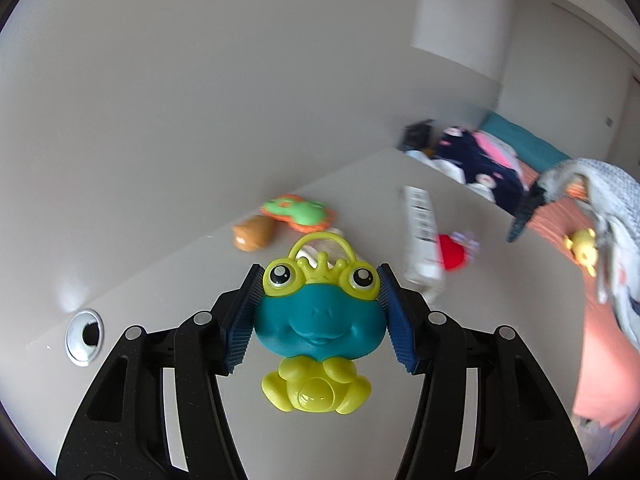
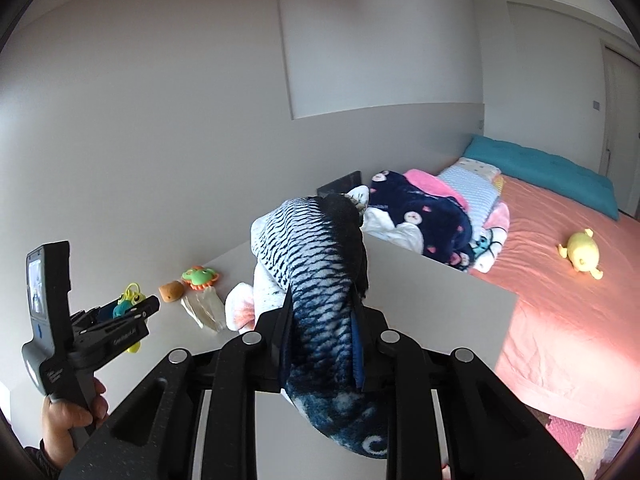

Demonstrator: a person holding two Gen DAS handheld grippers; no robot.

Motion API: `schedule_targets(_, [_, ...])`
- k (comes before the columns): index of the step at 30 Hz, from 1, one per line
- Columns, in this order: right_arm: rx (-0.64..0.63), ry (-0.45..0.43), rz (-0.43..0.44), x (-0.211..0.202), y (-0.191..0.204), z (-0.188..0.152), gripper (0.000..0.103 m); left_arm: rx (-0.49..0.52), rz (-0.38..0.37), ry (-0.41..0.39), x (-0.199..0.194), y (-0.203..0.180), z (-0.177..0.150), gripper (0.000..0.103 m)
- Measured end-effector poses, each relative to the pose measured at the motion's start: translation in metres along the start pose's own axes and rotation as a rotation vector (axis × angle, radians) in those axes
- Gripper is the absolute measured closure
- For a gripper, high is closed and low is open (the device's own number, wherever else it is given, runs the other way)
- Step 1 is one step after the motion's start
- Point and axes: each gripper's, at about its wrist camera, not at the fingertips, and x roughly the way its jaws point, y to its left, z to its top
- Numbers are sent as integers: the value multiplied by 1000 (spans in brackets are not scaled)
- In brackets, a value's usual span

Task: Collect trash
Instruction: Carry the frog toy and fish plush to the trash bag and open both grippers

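My left gripper [image 1: 320, 312] is shut on a frog toy [image 1: 318, 322] with a teal face and yellow-green body, held above the white desk [image 1: 160, 300]. It also shows at the left of the right wrist view [image 2: 128, 306]. My right gripper [image 2: 320, 320] is shut on a plush fish [image 2: 320, 280] with blue and white scales, lifted over the desk. On the desk lie a clear crumpled wrapper [image 2: 204, 308], a brown toy [image 1: 254, 234], a green and orange toy [image 1: 298, 212] and a white packet [image 1: 420, 232] with a red piece [image 1: 452, 252].
A bed with a pink cover [image 2: 560, 280] stands right of the desk, with a pile of folded blankets [image 2: 436, 216], a teal pillow [image 2: 540, 168] and a yellow plush [image 2: 580, 254]. A cable hole [image 1: 85, 336] sits in the desk at left. The wall is close behind.
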Motion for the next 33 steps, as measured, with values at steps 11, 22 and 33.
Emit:
schedule_targets(11, [124,-38,-35,-66,-80,-32,79,144,-132,11,-53,-96,-38,47])
schedule_targets(22, [200,-52,-121,-116,-156,-63,78,278,-271,35,-80,-203,-68,47])
schedule_targets(33, [284,-26,-201,-141,-226,-97,77,448,-378,77,-97,-302,-111,47])
